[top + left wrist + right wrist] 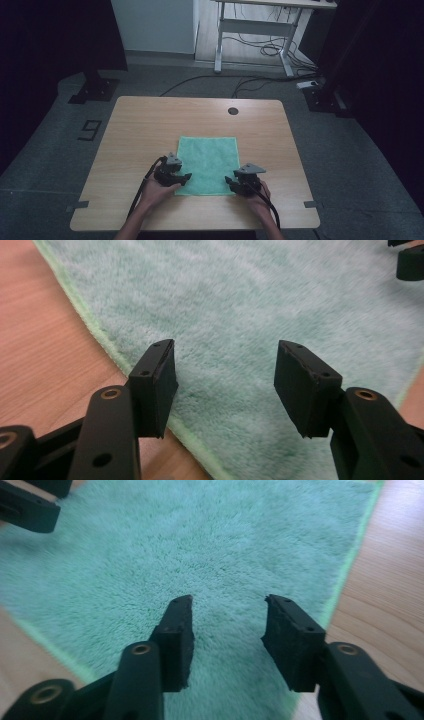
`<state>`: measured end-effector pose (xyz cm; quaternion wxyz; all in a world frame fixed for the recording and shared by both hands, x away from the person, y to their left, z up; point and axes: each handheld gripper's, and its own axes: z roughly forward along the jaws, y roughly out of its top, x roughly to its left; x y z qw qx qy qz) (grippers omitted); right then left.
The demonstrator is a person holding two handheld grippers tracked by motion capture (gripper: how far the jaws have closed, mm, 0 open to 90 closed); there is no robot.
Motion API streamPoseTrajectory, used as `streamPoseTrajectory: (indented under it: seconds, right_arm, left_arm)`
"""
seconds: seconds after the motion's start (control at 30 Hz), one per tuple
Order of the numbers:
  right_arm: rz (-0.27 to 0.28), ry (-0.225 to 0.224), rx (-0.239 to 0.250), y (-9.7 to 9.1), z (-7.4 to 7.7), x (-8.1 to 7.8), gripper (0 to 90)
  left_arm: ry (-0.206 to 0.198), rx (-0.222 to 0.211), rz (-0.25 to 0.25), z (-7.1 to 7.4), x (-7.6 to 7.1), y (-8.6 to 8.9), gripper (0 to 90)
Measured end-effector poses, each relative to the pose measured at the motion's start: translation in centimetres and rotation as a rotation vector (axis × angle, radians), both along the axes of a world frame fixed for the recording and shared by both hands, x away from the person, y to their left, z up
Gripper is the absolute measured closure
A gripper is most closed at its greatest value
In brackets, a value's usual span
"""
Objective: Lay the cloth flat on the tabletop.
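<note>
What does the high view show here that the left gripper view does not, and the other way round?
High view alone: the whole table with a round hole near its far edge, both hands, and a desk frame and cables on the floor beyond. Left gripper view alone: the left gripper seen close, its jaws standing apart above the towel's pale hem with nothing between them. Both share the green towel lying flat on the wood, and the right gripper.

Lighting: dim room, dark around the table [150,120]. Both gripper views brighter; towel [225,545] soft, blurred at its edges.
</note>
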<state>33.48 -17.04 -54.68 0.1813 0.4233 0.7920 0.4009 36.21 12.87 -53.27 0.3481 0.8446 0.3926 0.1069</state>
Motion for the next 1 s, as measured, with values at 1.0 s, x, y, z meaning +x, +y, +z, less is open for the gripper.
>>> streamPoseTrajectory:
  seconds: [1.0]
  right_arm:
    - [-0.005, -0.066, 0.037, -1.0, 1.2, -2.6, 43.2]
  left_arm:
    - [-0.053, -0.064, 0.009, 1.6, -1.1, 0.3, 40.7]
